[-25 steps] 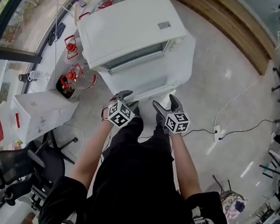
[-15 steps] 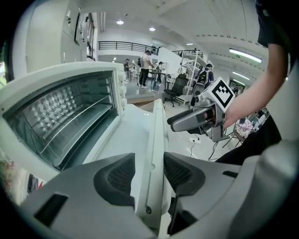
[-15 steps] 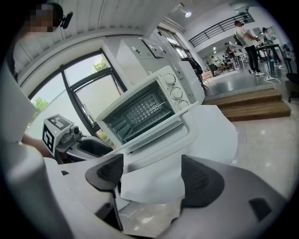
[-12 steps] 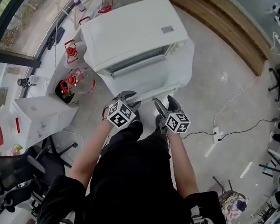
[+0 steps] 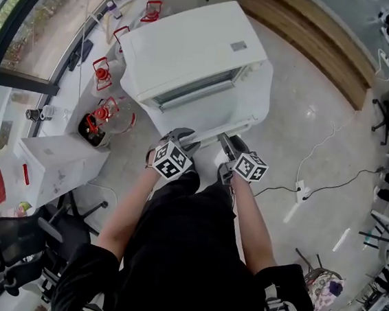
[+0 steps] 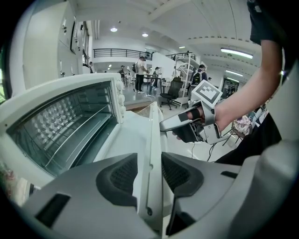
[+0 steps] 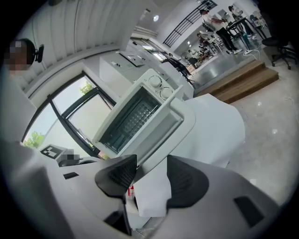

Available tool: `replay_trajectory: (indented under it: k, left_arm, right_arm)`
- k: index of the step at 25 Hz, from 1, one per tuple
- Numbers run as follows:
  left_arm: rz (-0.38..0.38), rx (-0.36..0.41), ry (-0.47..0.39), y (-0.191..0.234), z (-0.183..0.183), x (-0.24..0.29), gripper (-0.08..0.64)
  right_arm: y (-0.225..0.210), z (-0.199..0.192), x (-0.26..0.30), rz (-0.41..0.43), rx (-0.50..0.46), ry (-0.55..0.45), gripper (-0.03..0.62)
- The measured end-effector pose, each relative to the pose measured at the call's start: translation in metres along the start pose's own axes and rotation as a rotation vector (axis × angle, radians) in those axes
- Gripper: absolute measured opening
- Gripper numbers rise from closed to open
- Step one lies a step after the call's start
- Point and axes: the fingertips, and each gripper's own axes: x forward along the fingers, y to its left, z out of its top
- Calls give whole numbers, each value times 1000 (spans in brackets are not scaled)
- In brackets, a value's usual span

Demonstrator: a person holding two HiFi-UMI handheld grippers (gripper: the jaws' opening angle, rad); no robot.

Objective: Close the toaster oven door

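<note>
Toaster oven door (image 5: 205, 121) is dropped open off the oven (image 5: 192, 47), which sits by the white table's (image 5: 260, 89) front edge. Its long axis runs side to side w/ the free lip pointing at the person. Grab step atm: left gripper (image 6: 149, 175) and right gripper (image 7: 152, 175) jaws have just been closing, each pinching that lip. Next imo: swing it up & forward till it shuts.

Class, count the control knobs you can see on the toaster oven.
2. Both sit on the toaster oven front panel, right of the cavity: the upper knob, and the lower knob just below it. Others may be hidden.
</note>
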Motion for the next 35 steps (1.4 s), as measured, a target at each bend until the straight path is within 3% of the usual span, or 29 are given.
replay_trajectory:
  k: [10, 22, 32, 35]
  left_arm:
    - [11, 61, -30, 8, 5, -8, 161]
    - [56, 120, -54, 21, 12, -18, 143]
    - [184, 174, -63, 49, 26, -28, 103]
    - [216, 163, -71, 59, 33, -32, 101]
  right_arm:
    - [8, 12, 4, 59, 209, -65, 170]
    - [23, 25, 9, 95, 263, -68, 160]
    - [39, 47, 17, 150, 282, -40, 160]
    - [51, 56, 23, 203, 346, -49, 153]
